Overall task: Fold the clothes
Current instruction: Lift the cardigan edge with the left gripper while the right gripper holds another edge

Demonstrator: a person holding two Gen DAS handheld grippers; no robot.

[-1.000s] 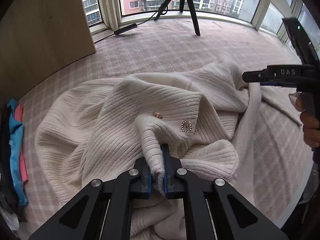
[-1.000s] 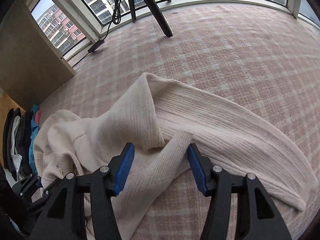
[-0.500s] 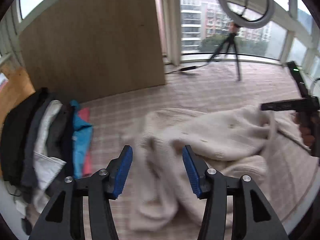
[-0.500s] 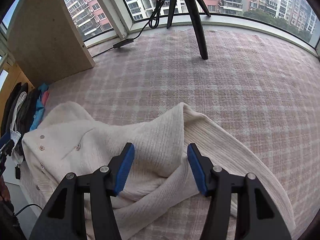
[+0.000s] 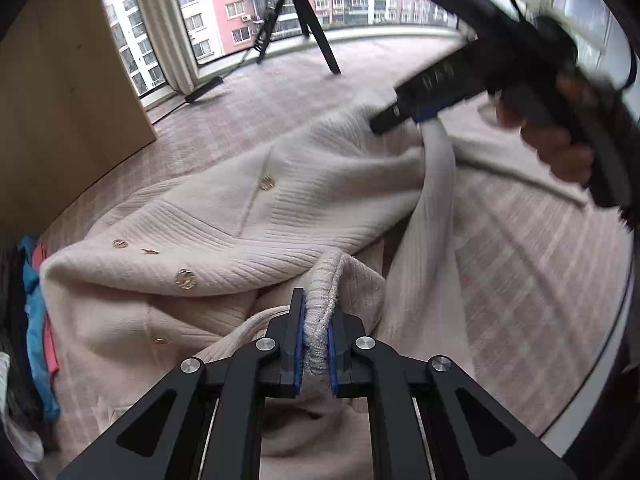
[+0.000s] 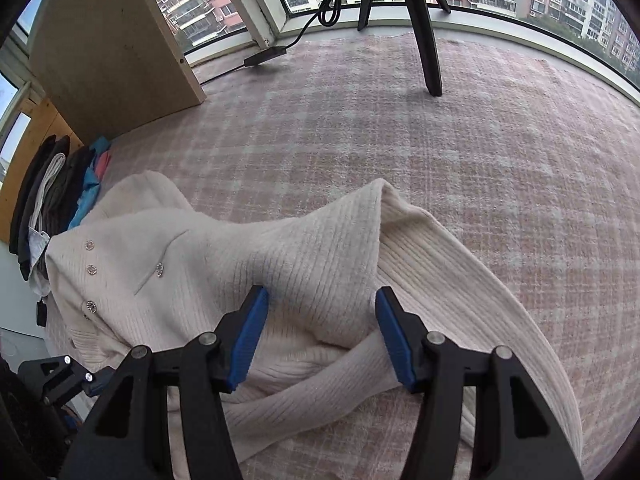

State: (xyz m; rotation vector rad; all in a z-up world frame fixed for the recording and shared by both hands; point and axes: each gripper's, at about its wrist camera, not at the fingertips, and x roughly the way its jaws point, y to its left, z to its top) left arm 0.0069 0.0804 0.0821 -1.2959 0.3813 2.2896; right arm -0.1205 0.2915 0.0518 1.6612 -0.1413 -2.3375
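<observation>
- Left wrist view: left gripper at lower centre, jaws closing, blue pads already pinching a ribbed hem edge of the cream cardigan.
- Cardigan sprawled across centre frame on the pink checked carpet, rumpled, gold buttons scattered along the left half.
- Right gripper at upper right, blurred, gripped by a hand; a strip of cream knit hanging just below its tip. Not clear from here whether pinched or only touching.
- Pale lettering on that gripper's side too smeared to read. Green light at its top.
- Stack of other clothes at left edge, blue and red among them; tripod at top by the window.
- Right wrist view: right gripper at lower centre, jaws standing well apart, blue pads either side of a raised fold of knit, not pressing on it. Empty by this view.
- Cardigan filling lower centre, one sleeve trailing to lower right, another band crossing beneath the jaws.
- Wooden cabinet upper left; cable along the window sill.
- Progress, as judged: early. Garment not yet flat, no clean fold visible; spreading, sleeve tucking and folding all left.
- No brand or label legible on the cardigan.
</observation>
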